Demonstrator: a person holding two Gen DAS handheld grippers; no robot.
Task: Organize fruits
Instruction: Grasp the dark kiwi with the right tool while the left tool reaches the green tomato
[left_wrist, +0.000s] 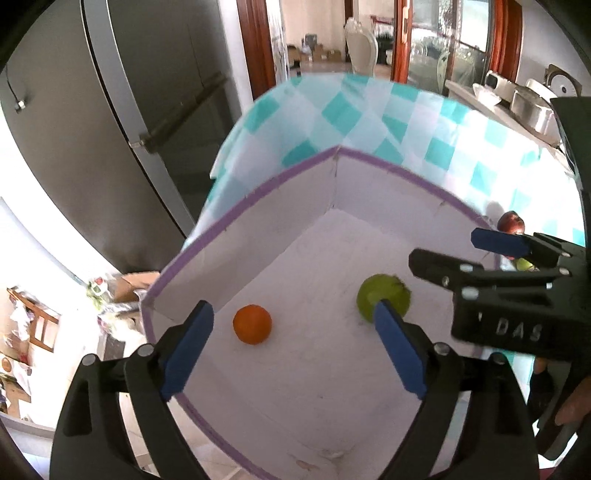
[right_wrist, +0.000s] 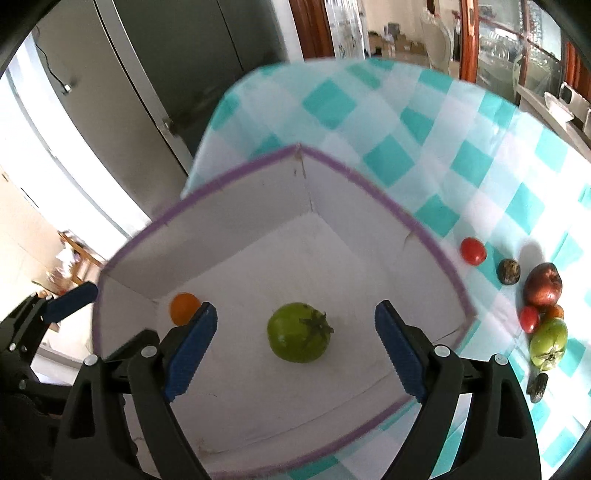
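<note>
A white box with a purple rim (left_wrist: 258, 184) (right_wrist: 417, 229) stands on the checked table. On its floor lie a small orange (left_wrist: 252, 324) (right_wrist: 183, 306) and a green tomato (left_wrist: 382, 299) (right_wrist: 297, 332). My left gripper (left_wrist: 293, 308) hangs open over the orange, nothing between its blue pads. My right gripper (right_wrist: 295, 309) hangs open over the green tomato, not touching it; it also shows from the side in the left wrist view (left_wrist: 447, 247). One blue pad of the left gripper's fingers (right_wrist: 72, 300) shows at the box's left wall.
To the right of the box lie a red tomato (right_wrist: 472, 251), a dark round fruit (right_wrist: 509, 271), a red apple (right_wrist: 543, 284) (left_wrist: 511, 221), another green tomato (right_wrist: 548, 341) and smaller pieces. A grey fridge (left_wrist: 110, 147) stands to the left. A hand (left_wrist: 569, 406) holds the right gripper.
</note>
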